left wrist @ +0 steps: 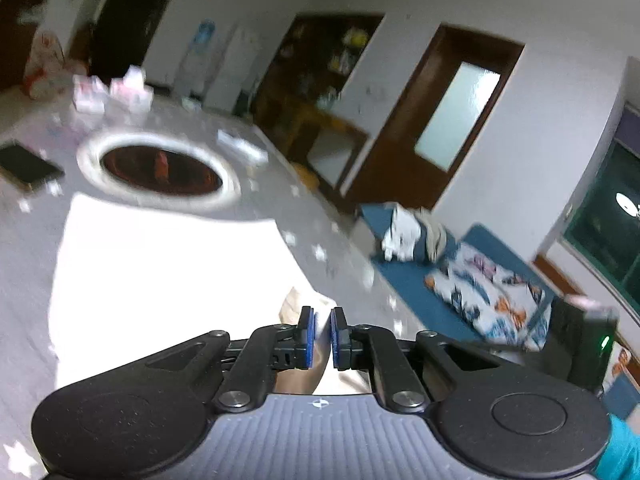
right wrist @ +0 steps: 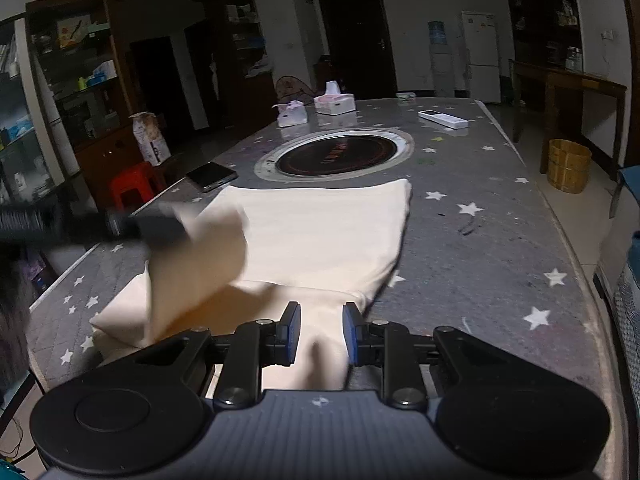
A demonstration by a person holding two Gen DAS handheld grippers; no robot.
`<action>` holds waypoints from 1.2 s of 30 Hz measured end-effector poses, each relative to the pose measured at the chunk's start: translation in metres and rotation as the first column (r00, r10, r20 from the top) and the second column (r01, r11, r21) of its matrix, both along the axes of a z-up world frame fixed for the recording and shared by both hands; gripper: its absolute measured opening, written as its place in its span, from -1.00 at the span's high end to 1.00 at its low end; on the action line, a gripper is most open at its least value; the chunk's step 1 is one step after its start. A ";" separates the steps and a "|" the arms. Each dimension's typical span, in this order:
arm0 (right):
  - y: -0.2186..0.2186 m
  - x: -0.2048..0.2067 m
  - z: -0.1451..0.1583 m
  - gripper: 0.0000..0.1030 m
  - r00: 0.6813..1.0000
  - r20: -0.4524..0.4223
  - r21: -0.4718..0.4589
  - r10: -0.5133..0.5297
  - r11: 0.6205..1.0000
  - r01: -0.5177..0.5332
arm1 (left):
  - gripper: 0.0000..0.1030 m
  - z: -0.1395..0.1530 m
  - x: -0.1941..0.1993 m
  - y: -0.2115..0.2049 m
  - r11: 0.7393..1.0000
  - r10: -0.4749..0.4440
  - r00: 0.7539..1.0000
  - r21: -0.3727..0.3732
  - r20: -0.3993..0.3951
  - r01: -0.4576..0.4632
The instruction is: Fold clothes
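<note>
A cream garment [right wrist: 320, 236] lies on the grey star-patterned table cover [right wrist: 480, 248]; in the left wrist view it shows as an overexposed white sheet [left wrist: 168, 272]. My left gripper [left wrist: 323, 338] is shut on a corner of the garment and lifts it; from the right wrist view it is a blurred dark shape [right wrist: 156, 226] at the left, with a flap of cloth [right wrist: 200, 264] hanging from it. My right gripper [right wrist: 320, 334] is open just above the garment's near edge, with cloth showing between the jaws.
A round induction hob [right wrist: 336, 154] is set in the table beyond the garment. A phone [right wrist: 211, 176] lies at the left, two tissue boxes [right wrist: 334, 102] and a white remote [right wrist: 442, 119] farther back. A red stool [right wrist: 134, 186] and a wooden bucket [right wrist: 568, 164] flank the table.
</note>
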State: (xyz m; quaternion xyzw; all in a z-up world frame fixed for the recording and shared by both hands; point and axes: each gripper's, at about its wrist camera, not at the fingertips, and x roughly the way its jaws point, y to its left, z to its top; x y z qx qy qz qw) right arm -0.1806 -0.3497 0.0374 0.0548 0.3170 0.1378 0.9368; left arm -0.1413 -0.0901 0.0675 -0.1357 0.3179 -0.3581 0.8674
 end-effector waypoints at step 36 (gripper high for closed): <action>0.060 -0.014 -0.014 0.59 0.967 -0.044 -0.235 0.253 0.938 -0.256 | 0.53 -0.028 -0.014 0.060 0.918 0.043 0.995 0.390 0.089 -0.075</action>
